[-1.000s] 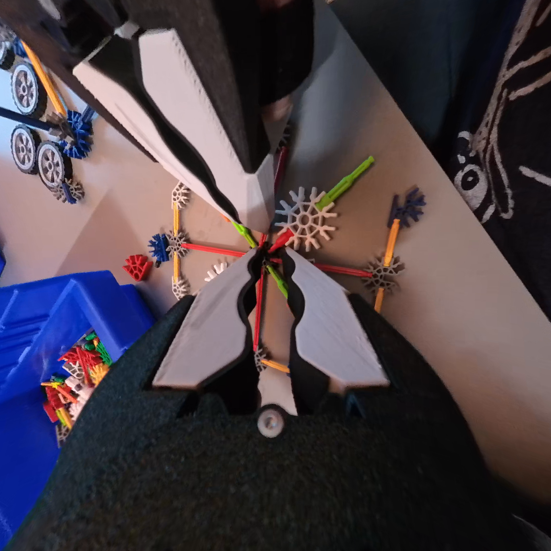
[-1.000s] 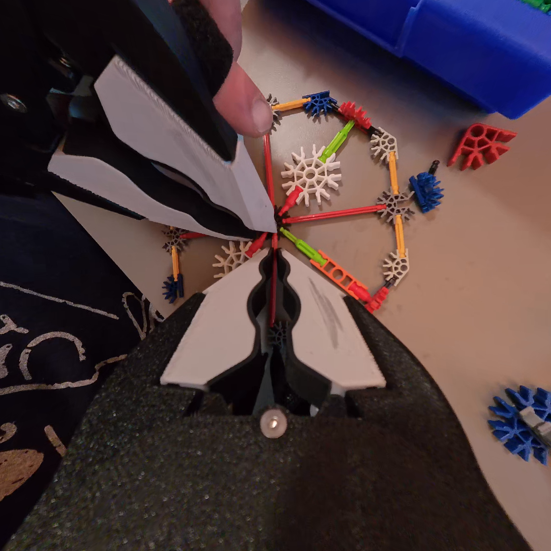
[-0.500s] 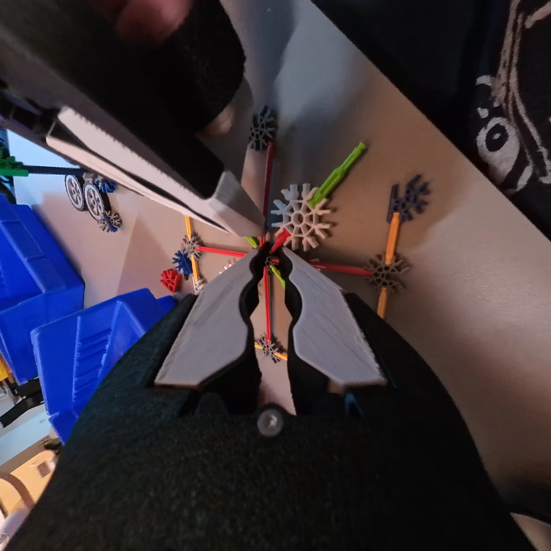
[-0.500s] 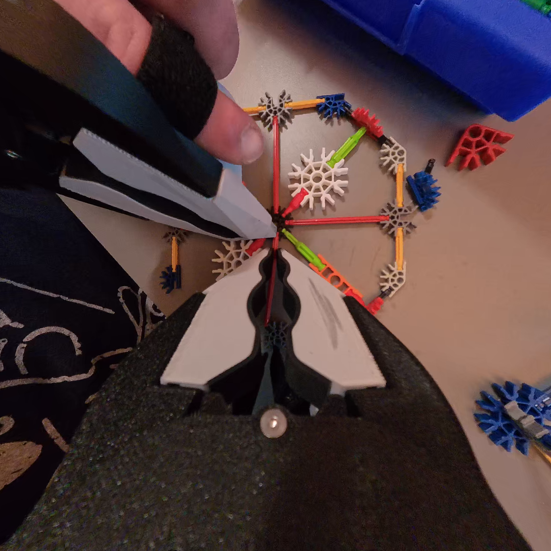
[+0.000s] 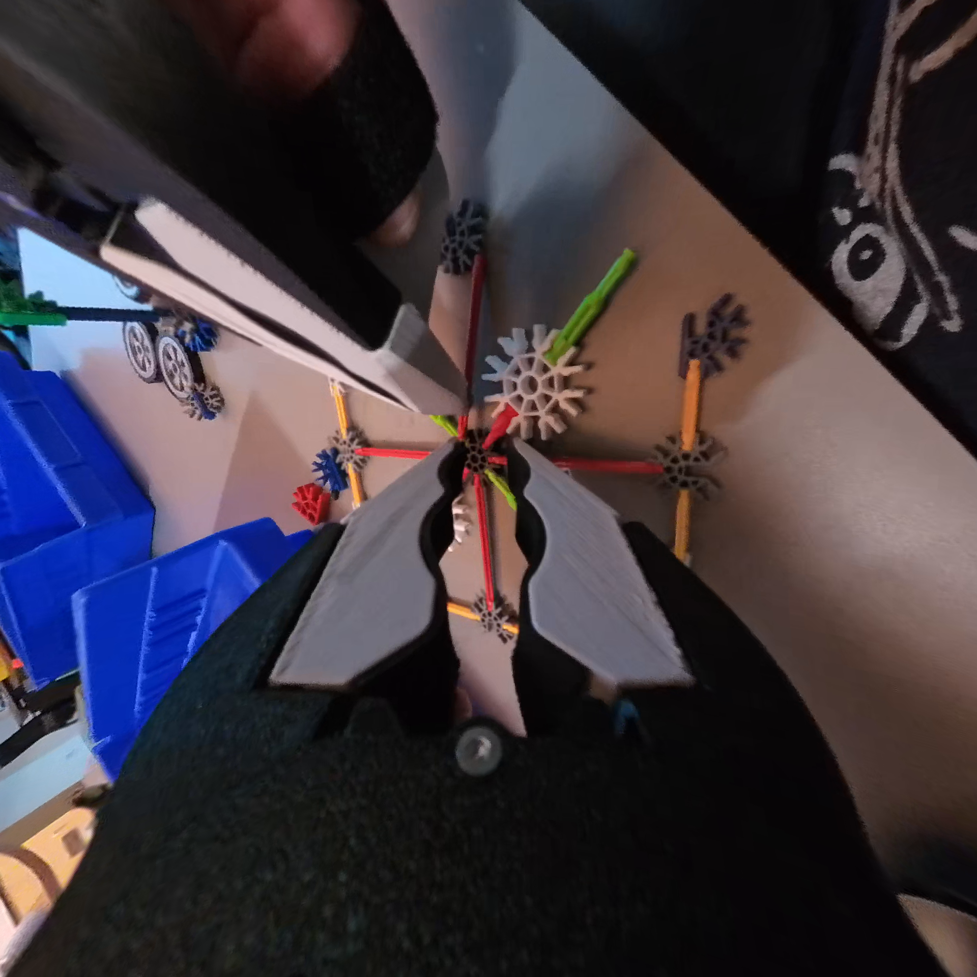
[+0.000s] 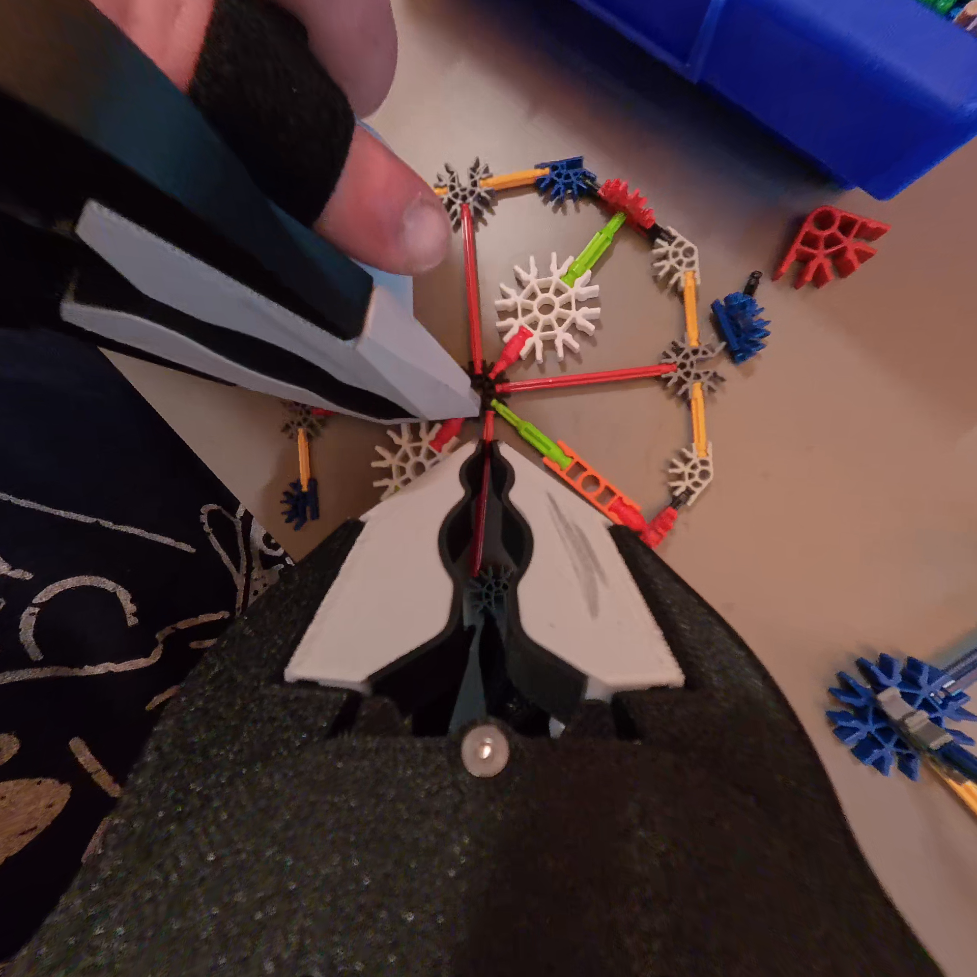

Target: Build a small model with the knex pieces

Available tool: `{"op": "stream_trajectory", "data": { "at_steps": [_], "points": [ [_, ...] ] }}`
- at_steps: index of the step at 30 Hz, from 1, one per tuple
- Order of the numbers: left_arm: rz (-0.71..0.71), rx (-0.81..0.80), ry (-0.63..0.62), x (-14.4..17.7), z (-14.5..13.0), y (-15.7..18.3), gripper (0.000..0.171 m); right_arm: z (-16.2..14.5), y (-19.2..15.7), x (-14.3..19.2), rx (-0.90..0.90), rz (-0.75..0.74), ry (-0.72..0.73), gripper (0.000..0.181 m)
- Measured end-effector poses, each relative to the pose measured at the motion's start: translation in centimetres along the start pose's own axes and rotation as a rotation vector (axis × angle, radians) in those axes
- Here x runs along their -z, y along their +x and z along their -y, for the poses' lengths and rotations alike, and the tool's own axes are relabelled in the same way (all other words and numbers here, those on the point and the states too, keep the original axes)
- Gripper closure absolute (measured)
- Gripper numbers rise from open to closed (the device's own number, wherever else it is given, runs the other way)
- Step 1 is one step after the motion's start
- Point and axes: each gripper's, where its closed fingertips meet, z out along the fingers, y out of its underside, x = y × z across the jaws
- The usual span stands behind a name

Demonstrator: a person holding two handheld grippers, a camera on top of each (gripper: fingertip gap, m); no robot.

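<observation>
1. The rod-and-connector wheel lies flat on the table, near its edge. Red and green spokes fan out from a black hub.
2. On one side, yellow rim rods and connectors form a continuous arc. The side toward the table edge has only a short run of grey connector, yellow rod and blue connector.
3. A white snowflake connector sits on one spoke. A loose red connector lies beside the blue bin.
4. My right claw reaches in low, pinched on the red rod running between its fingers.
5. My left claw comes in slanted, with its tips flanking the hub. I cannot tell whether they pinch it.
</observation>
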Motion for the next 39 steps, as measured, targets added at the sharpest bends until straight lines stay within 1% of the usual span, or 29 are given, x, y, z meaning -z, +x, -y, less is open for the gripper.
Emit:
{"op": "stream_trajectory", "data": {
  "at_steps": [3,6,10,12,20,28,34,39],
  "points": [
    [0.015,-0.027,-0.01,-0.1,-0.19,-0.15,0.156,0.07,-0.17,-0.1,0.003,0.013,0.004,0.181],
    [0.007,0.001,-0.007,0.0,-0.39,-0.15,0.157,0.06,-0.12,-0.06,0.011,0.006,0.004,0.181],
    [0.017,-0.012,-0.01,-0.14,-0.64,-0.17,0.158,0.07,-0.36,-0.24,0.026,0.014,-0.002,0.181],
    [0.007,-0.006,-0.012,-0.21,-0.69,0.03,0.161,0.2,-0.37,-0.27,0.036,0.008,-0.006,0.181],
    [0.019,0.001,-0.007,-0.25,-0.86,0.04,0.166,0.36,-0.16,-0.38,0.047,0.007,-0.017,0.181],
    [0.028,0.001,-0.006,-0.22,-0.94,0.04,0.166,0.65,-0.15,-0.44,0.066,0.005,-0.02,0.181],
    [0.028,0.012,-0.012,-0.17,-1.01,-0.14,0.162,0.57,-0.1,-0.46,0.076,-0.003,-0.033,0.181],
    [0.015,0.025,-0.013,-0.22,-1.07,-0.09,0.163,0.46,-0.02,-0.37,0.083,0.0,-0.037,0.18]
  ]
}}
